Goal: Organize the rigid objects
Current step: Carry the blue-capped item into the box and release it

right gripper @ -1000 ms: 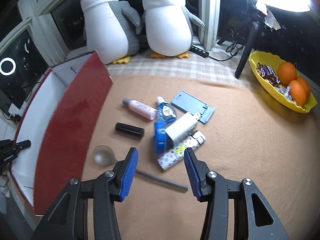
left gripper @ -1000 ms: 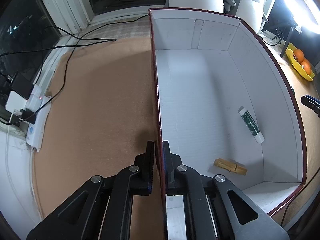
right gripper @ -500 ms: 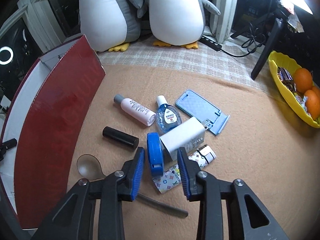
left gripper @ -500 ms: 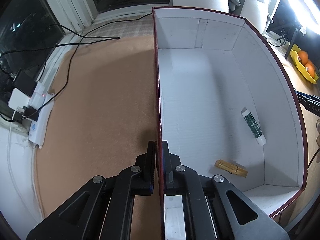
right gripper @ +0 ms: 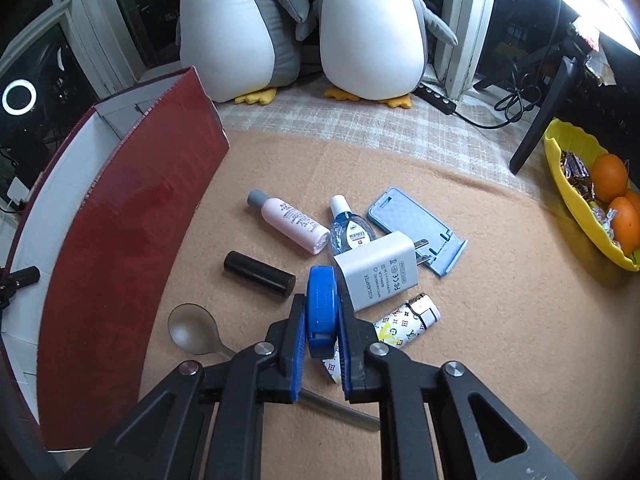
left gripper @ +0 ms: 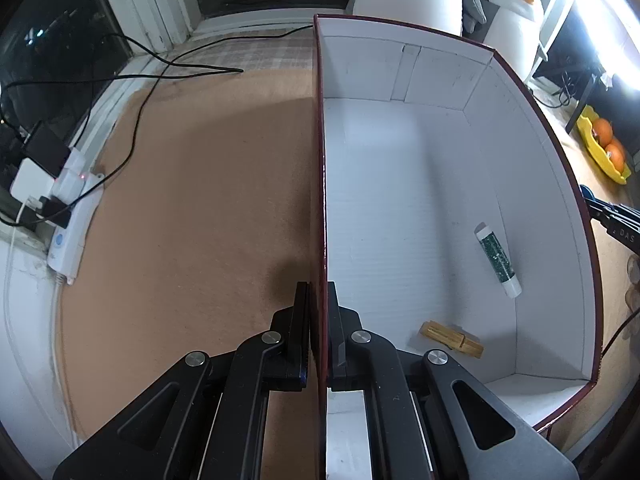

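My left gripper (left gripper: 318, 300) is shut on the near left wall of the red box (left gripper: 320, 184), white inside. The box holds a green-and-white tube (left gripper: 497, 259) and a wooden clothespin (left gripper: 450, 339). My right gripper (right gripper: 320, 312) is shut on a blue tape dispenser (right gripper: 321, 304) that stands on edge on the brown mat. Around it lie a white power adapter (right gripper: 376, 270), a patterned lighter (right gripper: 404, 322), a black cylinder (right gripper: 258, 274), a pink bottle (right gripper: 288, 226), a blue dropper bottle (right gripper: 350, 230), a blue phone stand (right gripper: 416, 228) and a magnifying glass (right gripper: 192, 330). The box (right gripper: 120, 248) stands left of them.
Two plush penguins (right gripper: 372, 28) sit at the back. A yellow dish of oranges (right gripper: 600, 200) is at the right. A tripod leg (right gripper: 540, 120) stands near it. A power strip with cables (left gripper: 68, 216) lies left of the box.
My right gripper moved forward and down over the pile and closed from wide open onto the blue tape dispenser. My left gripper stayed clamped on the box wall.
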The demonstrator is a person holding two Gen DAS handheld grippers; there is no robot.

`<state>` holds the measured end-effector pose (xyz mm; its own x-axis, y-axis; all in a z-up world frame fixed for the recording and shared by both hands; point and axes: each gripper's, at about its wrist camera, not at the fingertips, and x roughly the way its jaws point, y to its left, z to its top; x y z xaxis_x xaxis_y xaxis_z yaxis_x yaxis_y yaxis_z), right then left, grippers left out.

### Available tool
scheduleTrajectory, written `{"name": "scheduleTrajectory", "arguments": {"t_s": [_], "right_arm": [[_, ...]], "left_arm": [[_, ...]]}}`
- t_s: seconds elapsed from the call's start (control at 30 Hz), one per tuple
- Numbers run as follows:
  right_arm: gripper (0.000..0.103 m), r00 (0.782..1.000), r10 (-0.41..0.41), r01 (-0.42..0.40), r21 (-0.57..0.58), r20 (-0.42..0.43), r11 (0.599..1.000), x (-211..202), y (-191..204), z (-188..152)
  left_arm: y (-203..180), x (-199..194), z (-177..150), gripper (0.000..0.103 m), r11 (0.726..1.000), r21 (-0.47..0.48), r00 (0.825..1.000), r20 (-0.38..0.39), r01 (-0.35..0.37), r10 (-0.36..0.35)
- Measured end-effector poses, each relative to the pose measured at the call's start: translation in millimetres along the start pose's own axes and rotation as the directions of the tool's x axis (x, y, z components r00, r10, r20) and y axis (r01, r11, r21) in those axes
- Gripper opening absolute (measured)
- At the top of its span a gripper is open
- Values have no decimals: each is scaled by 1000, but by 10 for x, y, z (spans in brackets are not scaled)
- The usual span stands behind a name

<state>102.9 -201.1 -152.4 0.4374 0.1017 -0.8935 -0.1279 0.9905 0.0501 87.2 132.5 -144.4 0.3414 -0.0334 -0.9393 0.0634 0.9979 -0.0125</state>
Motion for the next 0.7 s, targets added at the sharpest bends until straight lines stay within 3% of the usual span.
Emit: {"name": "scheduleTrajectory", "arguments": {"t_s": [0.3,0.7], "right_arm": [[13,996,53,-51,-21,77,998,-473,271,33],[13,975,180,-158,-166,131,973,-955,1208,-24]], "left_arm": [[46,-20,-36,6,999,-16,999,16,35,-35],[146,-39,-91,7,996,-38,996,32,79,-78]]}}
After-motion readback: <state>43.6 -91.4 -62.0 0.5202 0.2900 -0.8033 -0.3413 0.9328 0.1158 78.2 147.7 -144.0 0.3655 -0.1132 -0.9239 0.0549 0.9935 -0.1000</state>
